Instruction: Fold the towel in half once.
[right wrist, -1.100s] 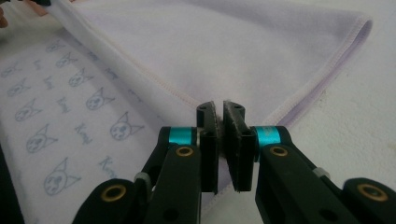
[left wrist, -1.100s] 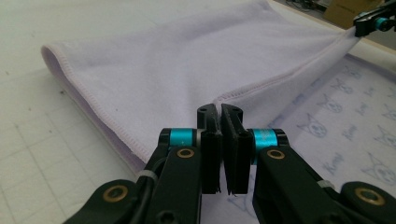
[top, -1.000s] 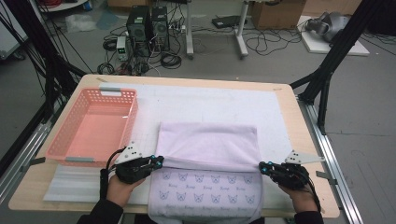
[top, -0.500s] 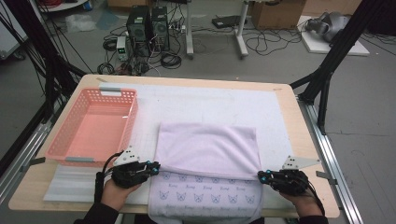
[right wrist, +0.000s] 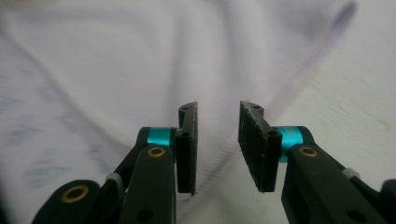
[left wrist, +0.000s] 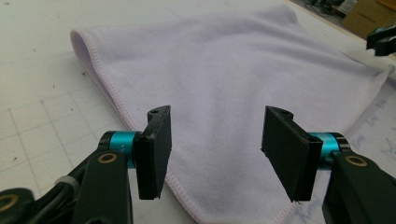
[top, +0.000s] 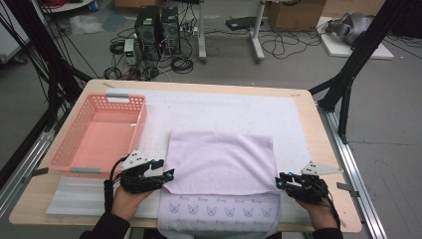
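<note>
I am folding the lilac towel (top: 221, 162), which lies on the white mat (top: 234, 112) at the near middle of the bench (top: 318, 129), its far part already laid back over itself so that a strip printed with small cat faces shows along the near edge. My left tool (top: 168, 175) sits at the left corner of that folded flap and my right tool (top: 278, 182) at the right corner. Both have just been opening: in the left gripper view the pads (left wrist: 155, 151) stand well apart with the hemmed edge of the towel (left wrist: 224, 84) lying loose below them, and in the right gripper view the pads (right wrist: 187, 147) are parted by a narrower gap with nothing pinched between. So I judge this fold just set down and let go. Next I would draw both tools clear without dragging the flap, then take a fresh hold for another fold, the pink basket (top: 97, 134) at the left being the likely home for it.
</note>
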A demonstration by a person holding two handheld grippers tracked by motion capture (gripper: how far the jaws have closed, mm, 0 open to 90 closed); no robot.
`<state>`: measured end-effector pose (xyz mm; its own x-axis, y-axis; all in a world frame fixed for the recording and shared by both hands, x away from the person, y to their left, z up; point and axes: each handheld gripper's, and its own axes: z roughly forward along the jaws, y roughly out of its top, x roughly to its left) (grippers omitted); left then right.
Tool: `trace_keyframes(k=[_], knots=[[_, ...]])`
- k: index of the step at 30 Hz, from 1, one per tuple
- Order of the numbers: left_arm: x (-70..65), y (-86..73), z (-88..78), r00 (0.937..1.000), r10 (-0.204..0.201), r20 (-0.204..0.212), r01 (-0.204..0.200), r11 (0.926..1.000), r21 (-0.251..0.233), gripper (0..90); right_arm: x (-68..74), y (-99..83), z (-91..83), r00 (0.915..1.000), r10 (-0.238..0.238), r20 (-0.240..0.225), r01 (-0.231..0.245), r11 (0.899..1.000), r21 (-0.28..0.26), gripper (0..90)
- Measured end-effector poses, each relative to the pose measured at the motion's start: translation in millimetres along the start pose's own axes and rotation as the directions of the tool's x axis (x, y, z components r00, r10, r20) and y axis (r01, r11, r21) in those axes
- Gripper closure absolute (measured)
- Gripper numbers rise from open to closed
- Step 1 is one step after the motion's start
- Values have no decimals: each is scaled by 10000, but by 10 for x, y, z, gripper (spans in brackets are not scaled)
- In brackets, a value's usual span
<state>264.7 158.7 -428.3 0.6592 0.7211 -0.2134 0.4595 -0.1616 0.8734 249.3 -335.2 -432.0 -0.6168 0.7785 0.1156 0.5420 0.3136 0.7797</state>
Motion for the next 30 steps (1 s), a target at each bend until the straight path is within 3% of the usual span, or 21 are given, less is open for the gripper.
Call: trace_keyframes(k=[4, 6, 9, 11, 15, 18, 23, 26, 27, 30], knots=[[8, -14, 23, 9997, -20, -232, 22, 10000, 75, 442, 13, -2, 173, 9976, -44, 695, 16, 9992, 408, 680], [15, -24, 26, 9998, -33, -198, 35, 9999, 118, 442, 24, 4, 211, 9949, -68, 1003, 24, 9990, 436, 736], [14, -39, 25, 9997, -68, -249, 71, 9999, 118, 444, 42, 16, 219, 9915, -358, 1254, 290, 9980, 563, 832], [15, -46, 26, 9996, -67, -260, 71, 9999, 137, 445, 84, 29, 205, 9848, -928, 1469, 828, 9939, 730, 894], [15, -56, 40, 9997, -88, -210, 92, 9998, 203, 444, 99, 39, 179, 9740, -1169, 1942, 979, 9896, 1049, 898], [13, -49, 58, 9998, -59, -212, 63, 9998, 196, 444, 43, 29, 133, 9794, -636, 1917, 528, 9968, 609, 887], [34, 50, 150, 9997, -65, -229, 65, 10000, -17, 433, -18, 110, 118, 9807, -225, 1941, 294, 9990, -326, 749], [57, 135, 270, 9995, -109, -308, 114, 9998, 143, 418, -94, 210, 174, 9803, 181, 1964, -29, 9970, -778, 640], [69, 158, 300, 9993, -99, -348, 106, 9997, 207, 415, -141, 264, 215, 9799, 508, 1932, -322, 9947, -981, 634], [127, 233, 399, 9973, -335, -647, 336, 9994, 3, 403, -279, 388, 384, 9754, 907, 2011, -714, 9923, -1010, 632]])
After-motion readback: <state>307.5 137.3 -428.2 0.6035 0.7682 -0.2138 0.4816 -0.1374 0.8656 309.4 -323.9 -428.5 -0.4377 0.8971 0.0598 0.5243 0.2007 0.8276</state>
